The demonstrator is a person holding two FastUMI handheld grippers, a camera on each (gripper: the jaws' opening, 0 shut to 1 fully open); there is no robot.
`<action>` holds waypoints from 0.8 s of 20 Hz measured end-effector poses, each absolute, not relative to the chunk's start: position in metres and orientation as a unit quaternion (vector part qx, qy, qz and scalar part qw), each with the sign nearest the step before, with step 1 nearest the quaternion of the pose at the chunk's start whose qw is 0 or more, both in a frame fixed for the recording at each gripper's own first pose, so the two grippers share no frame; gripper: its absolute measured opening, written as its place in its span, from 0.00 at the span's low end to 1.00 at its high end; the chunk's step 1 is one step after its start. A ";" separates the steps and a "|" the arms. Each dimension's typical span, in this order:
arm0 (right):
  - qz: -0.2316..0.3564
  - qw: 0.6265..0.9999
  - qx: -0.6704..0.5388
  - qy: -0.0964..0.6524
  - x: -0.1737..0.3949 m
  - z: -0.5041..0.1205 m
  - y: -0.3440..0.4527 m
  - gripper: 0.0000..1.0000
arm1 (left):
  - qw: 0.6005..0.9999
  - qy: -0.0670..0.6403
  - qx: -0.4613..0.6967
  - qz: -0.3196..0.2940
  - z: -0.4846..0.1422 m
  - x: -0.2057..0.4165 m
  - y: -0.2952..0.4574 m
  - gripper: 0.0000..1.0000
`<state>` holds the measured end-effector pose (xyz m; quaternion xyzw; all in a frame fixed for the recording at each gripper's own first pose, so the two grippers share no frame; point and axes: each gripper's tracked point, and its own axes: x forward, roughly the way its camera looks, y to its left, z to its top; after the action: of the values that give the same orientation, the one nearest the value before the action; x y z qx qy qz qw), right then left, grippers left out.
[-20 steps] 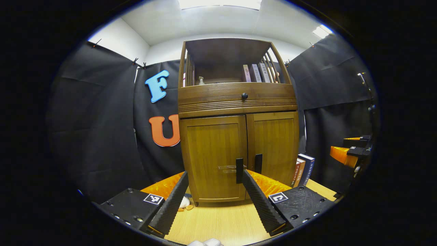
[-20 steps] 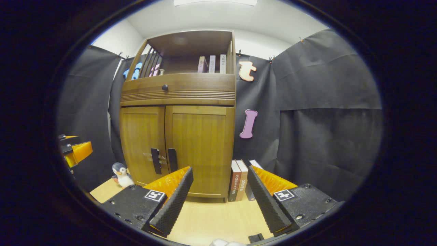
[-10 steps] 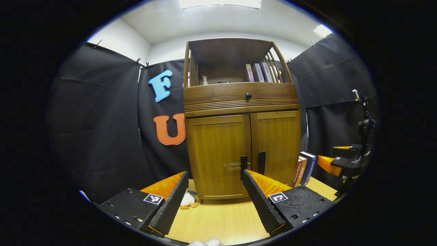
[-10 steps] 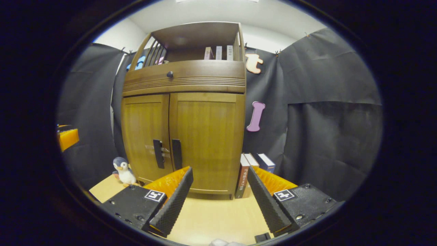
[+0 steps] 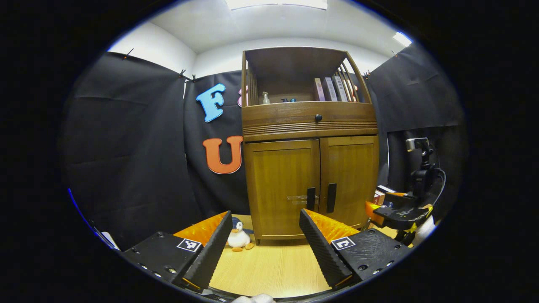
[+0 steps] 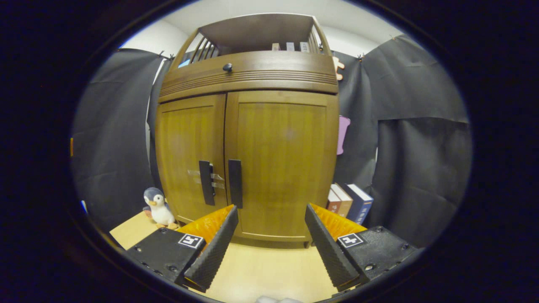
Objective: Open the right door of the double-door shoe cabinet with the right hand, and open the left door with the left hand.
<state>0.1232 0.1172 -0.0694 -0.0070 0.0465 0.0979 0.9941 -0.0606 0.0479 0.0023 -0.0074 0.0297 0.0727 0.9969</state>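
Observation:
The wooden shoe cabinet (image 5: 309,122) stands on the table with both doors shut. In the left gripper view its left door (image 5: 280,185) and right door (image 5: 353,176) meet at two dark vertical handles (image 5: 310,198) (image 5: 331,198). My left gripper (image 5: 265,216) hangs open well short of the cabinet, holding nothing. The right gripper (image 5: 396,210) shows farther off at the right, near the right door. In the right gripper view the cabinet (image 6: 248,75) looms close. My right gripper (image 6: 271,210) is open, low before the right door (image 6: 286,155), to the right of its handle (image 6: 235,183).
A toy penguin (image 5: 238,235) sits on the light wooden table (image 5: 269,269) by the cabinet's left foot. Books (image 6: 349,202) lean against the cabinet's right side. A drawer with a round knob (image 5: 318,117) and an open shelf with books top the doors.
My right gripper has moved in toward the cabinet, which has grown larger in its view. My left gripper has drawn back and swung left. Both doors stay shut and both grippers stay open.

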 end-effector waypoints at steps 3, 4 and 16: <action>0.108 0.992 0.002 0.064 0.160 -0.083 0.138 1.00 | 0.995 0.039 -0.007 0.092 -0.004 -0.062 0.056 0.96; 0.112 0.992 0.004 0.064 0.173 -0.085 0.143 1.00 | 0.994 0.042 -0.007 0.096 -0.005 -0.063 0.057 0.96; 0.125 0.986 0.019 0.109 0.264 -0.101 0.207 0.87 | 0.991 0.050 -0.001 0.124 0.001 -0.051 0.064 0.96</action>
<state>0.2641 0.2069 -0.1013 0.0187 0.1092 0.1254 0.9859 -0.0507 0.0635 0.0010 -0.0008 0.0498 0.1239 0.9910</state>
